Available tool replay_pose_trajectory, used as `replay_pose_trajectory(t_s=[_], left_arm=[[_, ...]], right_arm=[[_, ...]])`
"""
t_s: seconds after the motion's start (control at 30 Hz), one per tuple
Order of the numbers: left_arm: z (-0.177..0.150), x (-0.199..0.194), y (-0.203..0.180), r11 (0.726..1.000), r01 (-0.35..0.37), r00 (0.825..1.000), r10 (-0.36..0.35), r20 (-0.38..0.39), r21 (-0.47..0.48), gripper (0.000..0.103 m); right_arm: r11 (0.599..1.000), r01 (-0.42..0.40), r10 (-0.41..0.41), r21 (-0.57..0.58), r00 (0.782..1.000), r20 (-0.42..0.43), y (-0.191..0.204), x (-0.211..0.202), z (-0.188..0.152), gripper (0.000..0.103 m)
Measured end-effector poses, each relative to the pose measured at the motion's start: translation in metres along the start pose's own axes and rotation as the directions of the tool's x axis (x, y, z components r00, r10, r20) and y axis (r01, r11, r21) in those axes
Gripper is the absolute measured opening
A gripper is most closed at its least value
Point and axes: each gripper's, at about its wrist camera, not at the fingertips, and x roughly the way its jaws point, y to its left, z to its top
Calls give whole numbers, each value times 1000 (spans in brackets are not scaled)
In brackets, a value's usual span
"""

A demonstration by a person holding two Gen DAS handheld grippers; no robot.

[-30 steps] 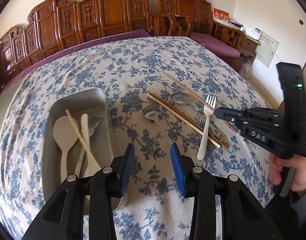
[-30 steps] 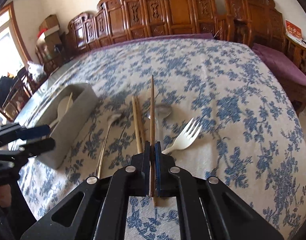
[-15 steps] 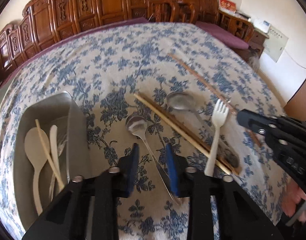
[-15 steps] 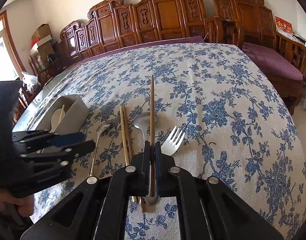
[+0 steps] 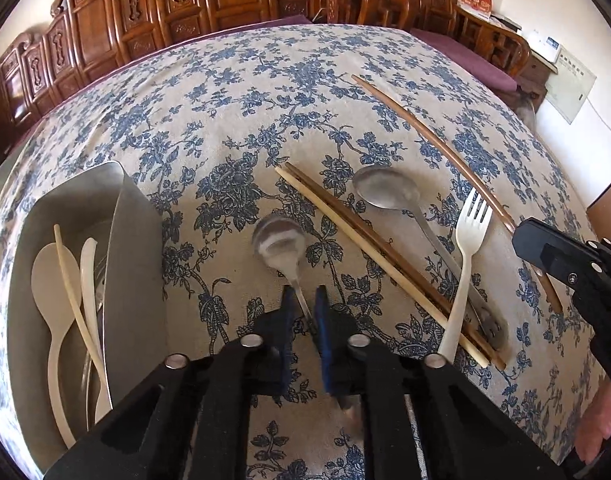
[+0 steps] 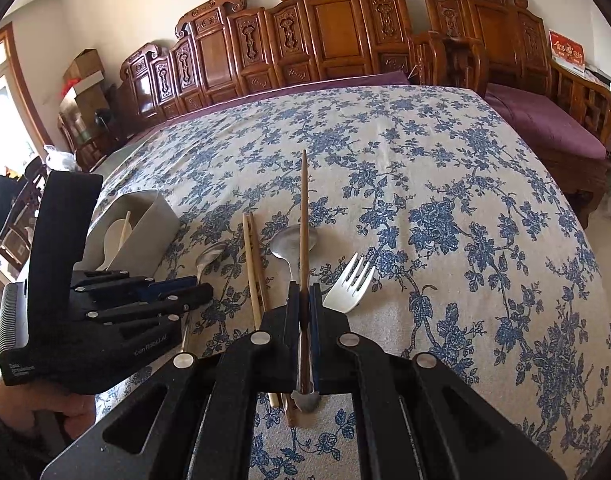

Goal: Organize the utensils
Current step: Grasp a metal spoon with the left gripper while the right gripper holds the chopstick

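Observation:
My left gripper is low over the table, its jaws narrowed either side of the handle of a metal spoon with a small gap left. My right gripper is shut on a brown chopstick that sticks out forward, above the table. On the cloth lie a chopstick pair, a second metal spoon and a white fork. A grey tray at the left holds a pale spoon, a chopstick and other utensils.
The table has a blue floral cloth. Carved wooden chairs line its far side. A purple-cushioned bench stands at the right. My left gripper shows in the right wrist view, next to the tray.
My left gripper moved right from the tray's edge, dropped to the metal spoon's handle and narrowed its jaws around it. My right gripper still holds the brown chopstick.

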Motion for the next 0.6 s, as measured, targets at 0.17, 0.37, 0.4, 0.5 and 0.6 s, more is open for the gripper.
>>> replay_pose_trajectory(t_s=[0.17,0.37,0.4,0.5,0.6], left_arm=[[-3,-8,4,1000,14,1000,-14,25,13,2],[-4,-32,5,999,12,997,-15,73,34,2],[-3,-37,6,999,13,996,-16,83,37,2],[-2,-50,8,999,12,994,-17,107,42,2],[-1,-61,12,999,13,992,-19,129,43,2]], right_arm=[[1000,0,0,-2,1000,-1,0,0,0,6],[1000,-1,1,-16,1000,-3,6,1,-1,6],[1000,0,0,-20,1000,-5,7,1,-2,6],[1000,1,-2,-27,1000,-5,9,1,-1,6],[999,-2,2,-32,1000,-4,12,0,0,6]])
